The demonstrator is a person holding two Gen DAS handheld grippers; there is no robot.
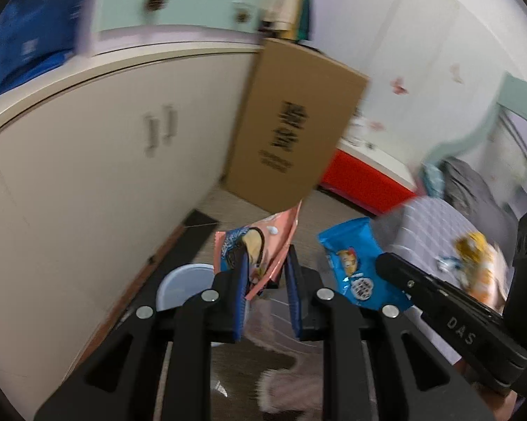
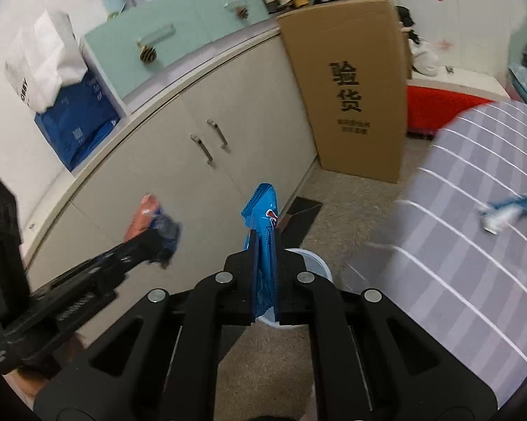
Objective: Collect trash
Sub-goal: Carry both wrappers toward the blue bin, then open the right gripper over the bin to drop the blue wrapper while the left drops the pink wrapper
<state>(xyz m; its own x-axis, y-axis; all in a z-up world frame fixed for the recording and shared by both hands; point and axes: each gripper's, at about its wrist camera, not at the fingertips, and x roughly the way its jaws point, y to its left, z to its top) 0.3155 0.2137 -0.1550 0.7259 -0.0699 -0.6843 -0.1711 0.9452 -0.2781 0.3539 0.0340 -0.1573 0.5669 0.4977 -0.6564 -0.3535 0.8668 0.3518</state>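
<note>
Wrappers in both tools. Left tool (image 1: 267, 273) pinches a pink wrapper (image 1: 259, 245) at frame centre; its lower edge sits between the blue pads. Right tool (image 2: 265, 245) is pressed together on a blue wrapper (image 2: 261, 210), which stands upright at centre frame. White bin (image 1: 184, 284) on the floor, lower left of centre, just beyond the left tool. More trash (image 1: 473, 256) lies on the striped bed (image 2: 473, 210) at right. Cabinet (image 2: 193, 175) and cardboard box (image 2: 354, 87) behind.
</note>
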